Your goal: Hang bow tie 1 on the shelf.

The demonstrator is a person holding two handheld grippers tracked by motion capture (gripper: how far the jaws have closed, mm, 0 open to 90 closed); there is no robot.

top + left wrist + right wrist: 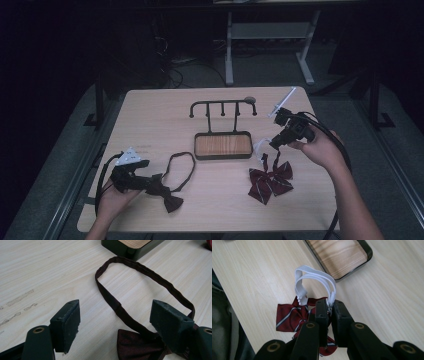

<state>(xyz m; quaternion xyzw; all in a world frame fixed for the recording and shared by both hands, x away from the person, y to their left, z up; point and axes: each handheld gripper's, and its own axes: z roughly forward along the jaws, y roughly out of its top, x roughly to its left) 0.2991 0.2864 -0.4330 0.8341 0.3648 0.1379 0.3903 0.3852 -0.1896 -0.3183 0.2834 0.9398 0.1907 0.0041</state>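
Observation:
A dark maroon bow tie (167, 195) with a long neck strap (140, 270) lies at the front left of the table. My left gripper (142, 172) is open, its jaws either side of the bow tie (135, 345) where the strap meets the bow. A red striped bow tie (270, 180) lies at the front right. Its white elastic band (312, 277) loops upward, and my right gripper (330, 305) is shut on that band, lifting it above the table. A black hanger stand (223, 106) with several hooks rises from a wooden-topped base (223, 145) in the table's middle.
The light wooden table (150, 115) has bare surface at the left and far side. Past its far edge stand a white desk frame (230, 45) and loose cables on the dark floor. A cable (335, 145) trails from my right gripper.

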